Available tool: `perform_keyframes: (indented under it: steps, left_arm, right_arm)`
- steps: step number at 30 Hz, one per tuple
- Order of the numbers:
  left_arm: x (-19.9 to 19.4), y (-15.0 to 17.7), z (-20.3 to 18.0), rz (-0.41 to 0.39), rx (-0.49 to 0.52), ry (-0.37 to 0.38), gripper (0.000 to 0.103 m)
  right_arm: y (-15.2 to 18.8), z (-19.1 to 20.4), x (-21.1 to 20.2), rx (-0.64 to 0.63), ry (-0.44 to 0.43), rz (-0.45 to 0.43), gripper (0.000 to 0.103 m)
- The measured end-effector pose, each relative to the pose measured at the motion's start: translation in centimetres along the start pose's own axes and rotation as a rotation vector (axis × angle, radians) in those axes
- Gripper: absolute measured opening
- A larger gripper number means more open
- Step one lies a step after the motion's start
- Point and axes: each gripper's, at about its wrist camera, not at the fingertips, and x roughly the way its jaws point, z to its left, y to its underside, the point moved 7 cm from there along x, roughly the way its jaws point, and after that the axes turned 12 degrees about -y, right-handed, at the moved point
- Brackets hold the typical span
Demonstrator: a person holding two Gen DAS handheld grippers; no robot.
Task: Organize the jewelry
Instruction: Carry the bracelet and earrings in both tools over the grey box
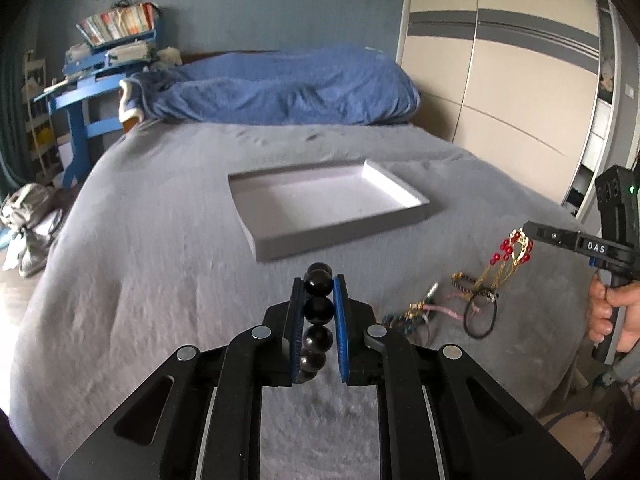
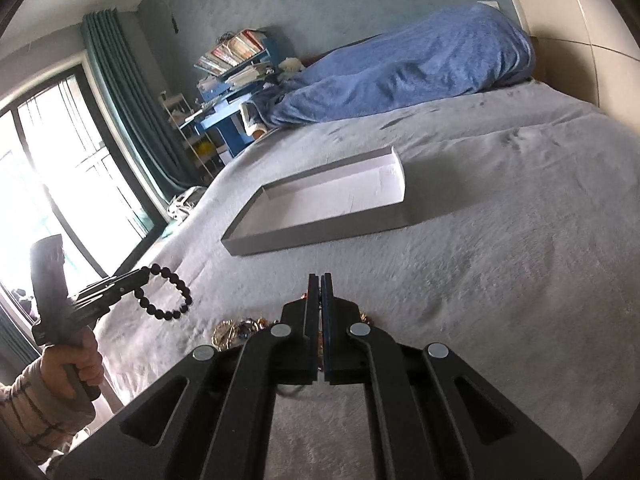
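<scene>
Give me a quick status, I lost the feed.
Left gripper shut on black bead bracelet. Right gripper shut on red-bead gold chain. Tray ahead, nothing inside, path clear.

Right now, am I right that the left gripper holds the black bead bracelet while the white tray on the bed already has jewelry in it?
Not quite: the white tray is empty, as the left wrist view shows. The left gripper does hold the black bead bracelet.
</scene>
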Motion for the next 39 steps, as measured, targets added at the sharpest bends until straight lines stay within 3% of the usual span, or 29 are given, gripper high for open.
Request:
perform_keyframes:
  steps: [7, 14, 18, 20, 26, 31, 39]
  left_arm:
    - [-0.2, -2.2, 0.4, -0.025, -0.003, 0.001, 0.015]
    - [0.2, -1.3, 0.0, -0.004, -0.007, 0.01, 0.015]
    - [0.6, -0.3, -0.3, 0.018, -0.006, 0.019, 0.015]
    - [0.8, 0.0, -0.6, 0.027, 0.0, 0.022, 0.015]
    - [1.1, -0.3, -0.8, 0.022, 0.003, 0.02, 0.015]
    - [1.2, -1.9, -0.8, 0.004, 0.004, 0.022, 0.015]
    - [2.6, -6.4, -1.4, -0.029, 0.023, 0.039, 0.015]
  right_arm:
    - [-1.9, 1.1, -1.2, -0.065, 0.04, -0.047, 0.001]
    - [1.8, 0.7, 2.1, -0.268, 0.246, 0.135, 0.001]
    - [3.7, -0.9, 2.8, -0.27, 0.312, 0.173, 0.001]
    - [3.4, -1.5, 2.4, -0.266, 0.337, 0.146, 0.001]
    - [-1.5, -1.6, 0.0, -0.248, 0.333, 0.006, 0.001]
    - [-4.6, -1.0, -0.4, -0.269, 0.32, -0.038, 0.001]
    - [-8.9, 0.5, 2.1, -0.264, 0.213, -0.049, 0.001]
